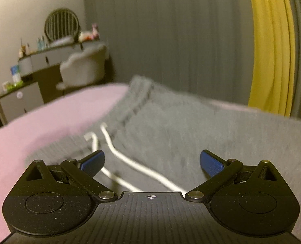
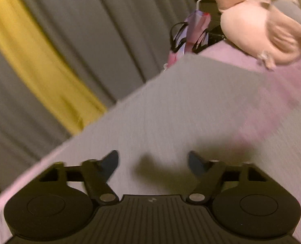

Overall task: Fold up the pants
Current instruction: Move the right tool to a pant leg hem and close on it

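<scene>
Grey sweatpants [image 1: 170,126] lie spread on a pink bed sheet [image 1: 49,122]. Their waistband [image 1: 138,97] is at the far left and a white drawstring [image 1: 118,158] trails toward me. My left gripper [image 1: 152,162] is open and empty, just above the fabric near the drawstring. In the right wrist view a grey pant leg [image 2: 181,111] stretches away across the bed. My right gripper [image 2: 153,162] is open and empty above it, casting a shadow on the cloth. Both views are motion-blurred.
Grey curtains with a yellow panel [image 1: 272,50] hang behind the bed. A vanity desk [image 1: 38,61] and a pale chair [image 1: 83,67] stand at the far left. A pink plush toy [image 2: 262,26] and a bag [image 2: 191,34] sit at the bed's far end.
</scene>
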`<action>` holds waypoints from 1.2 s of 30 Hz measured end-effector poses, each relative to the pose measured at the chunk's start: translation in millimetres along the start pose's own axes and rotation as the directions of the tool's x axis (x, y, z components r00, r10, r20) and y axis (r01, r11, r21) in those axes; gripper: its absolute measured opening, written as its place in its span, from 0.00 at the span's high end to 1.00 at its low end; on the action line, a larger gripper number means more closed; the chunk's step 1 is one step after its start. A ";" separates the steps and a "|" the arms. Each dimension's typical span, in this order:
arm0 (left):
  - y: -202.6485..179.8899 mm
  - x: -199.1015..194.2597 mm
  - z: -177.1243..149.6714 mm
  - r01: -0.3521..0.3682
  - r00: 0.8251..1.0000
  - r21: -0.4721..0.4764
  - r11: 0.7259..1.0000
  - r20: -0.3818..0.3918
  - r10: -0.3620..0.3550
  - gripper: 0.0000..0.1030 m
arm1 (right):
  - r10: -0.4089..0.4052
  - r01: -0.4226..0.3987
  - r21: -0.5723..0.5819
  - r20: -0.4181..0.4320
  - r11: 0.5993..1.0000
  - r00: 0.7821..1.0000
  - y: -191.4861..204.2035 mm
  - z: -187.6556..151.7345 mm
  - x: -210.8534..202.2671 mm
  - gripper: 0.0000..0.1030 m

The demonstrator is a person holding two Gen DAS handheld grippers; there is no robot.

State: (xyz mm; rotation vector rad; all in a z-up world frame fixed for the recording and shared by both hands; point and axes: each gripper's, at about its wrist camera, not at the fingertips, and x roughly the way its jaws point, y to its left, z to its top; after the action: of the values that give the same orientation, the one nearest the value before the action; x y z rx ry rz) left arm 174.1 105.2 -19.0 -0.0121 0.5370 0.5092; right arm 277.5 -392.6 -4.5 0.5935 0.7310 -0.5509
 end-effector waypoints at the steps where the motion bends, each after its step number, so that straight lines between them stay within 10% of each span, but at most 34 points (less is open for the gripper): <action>1: -2.6 5.4 -2.5 0.002 1.000 0.009 1.000 -0.026 -0.002 0.00 | -0.023 0.023 -0.004 0.012 1.000 1.000 9.7 12.4 15.8 0.50; 17: 5.3 16.4 -13.0 0.020 0.999 -0.070 0.997 -0.048 -0.024 0.00 | -0.268 0.269 0.068 -0.018 0.961 0.963 58.0 75.9 165.2 0.45; 20: 5.3 16.8 -12.9 0.023 0.998 -0.074 0.997 -0.049 -0.026 0.00 | -0.360 0.360 -0.058 0.005 0.931 0.933 67.9 68.4 167.7 0.74; 22: 6.1 16.9 -12.9 0.027 0.998 -0.079 0.996 -0.051 -0.031 0.00 | -0.343 0.343 -0.076 0.011 0.936 0.939 63.4 66.7 157.6 0.93; 28: 8.2 19.2 -11.7 0.037 0.998 -0.093 0.995 -0.055 -0.042 0.00 | -0.169 0.166 0.031 0.140 0.986 0.976 21.9 46.4 47.0 0.99; 36: 11.7 19.7 -9.8 0.050 0.996 -0.105 0.993 -0.068 -0.057 0.00 | -0.129 0.083 0.250 0.171 0.965 0.977 -108.7 -90.6 -98.2 0.98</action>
State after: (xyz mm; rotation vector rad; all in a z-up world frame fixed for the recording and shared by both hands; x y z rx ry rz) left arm 178.4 123.2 -35.8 -0.1439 0.5777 0.4852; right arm 106.0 -384.1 -18.6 0.7208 0.5237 -0.7922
